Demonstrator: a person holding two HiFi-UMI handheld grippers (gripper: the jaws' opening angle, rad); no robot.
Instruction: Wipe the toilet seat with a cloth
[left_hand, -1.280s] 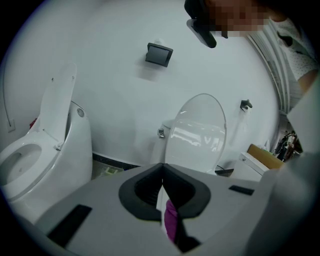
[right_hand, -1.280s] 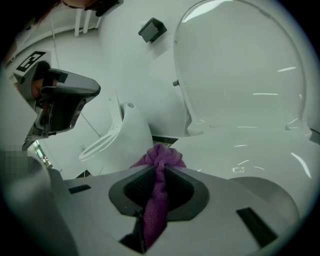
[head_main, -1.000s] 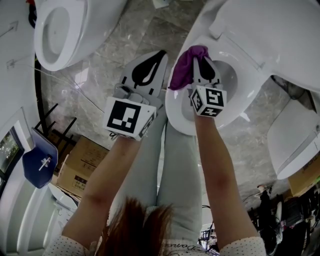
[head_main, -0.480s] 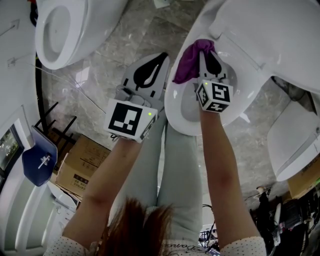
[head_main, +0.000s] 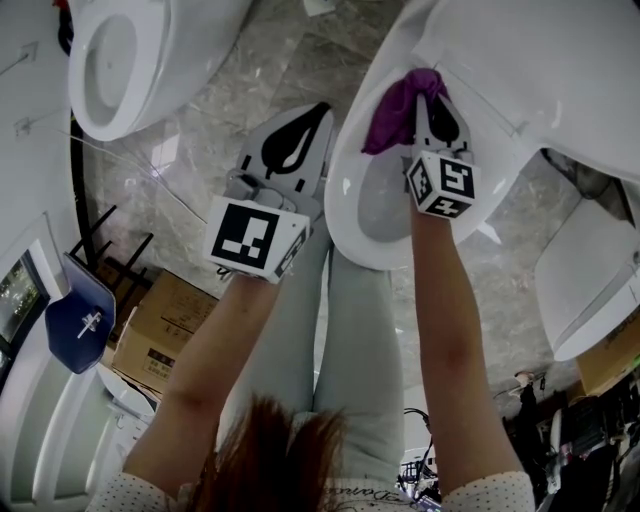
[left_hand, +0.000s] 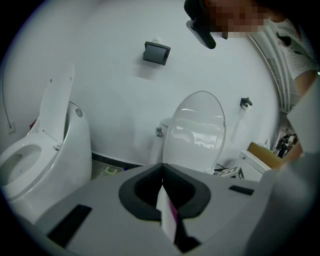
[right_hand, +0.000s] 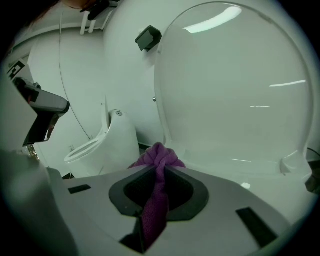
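Observation:
In the head view a white toilet seat (head_main: 343, 195) rings the bowl, and its lid (head_main: 560, 70) stands raised behind. A purple cloth (head_main: 398, 106) lies bunched on the seat's back left part, near the hinge. My right gripper (head_main: 430, 88) is shut on the cloth and presses it against the seat. In the right gripper view the cloth (right_hand: 159, 156) bulges out past my right gripper (right_hand: 160, 169), with the lid (right_hand: 235, 90) close ahead. My left gripper (head_main: 318, 112) hovers over the floor just left of the bowl, shut with nothing in it. The left gripper view shows my left gripper (left_hand: 161, 165) with its jaws meeting.
A second toilet (head_main: 120, 60) stands at the upper left on the marble floor (head_main: 250, 90). A cardboard box (head_main: 160, 330) and a blue object (head_main: 78, 318) sit at lower left. Another white fixture (head_main: 590, 290) is on the right. The person's legs stand directly before the bowl.
My right gripper has slid the purple cloth along the seat's left side, away from the person and toward the hinge. The left gripper has barely moved.

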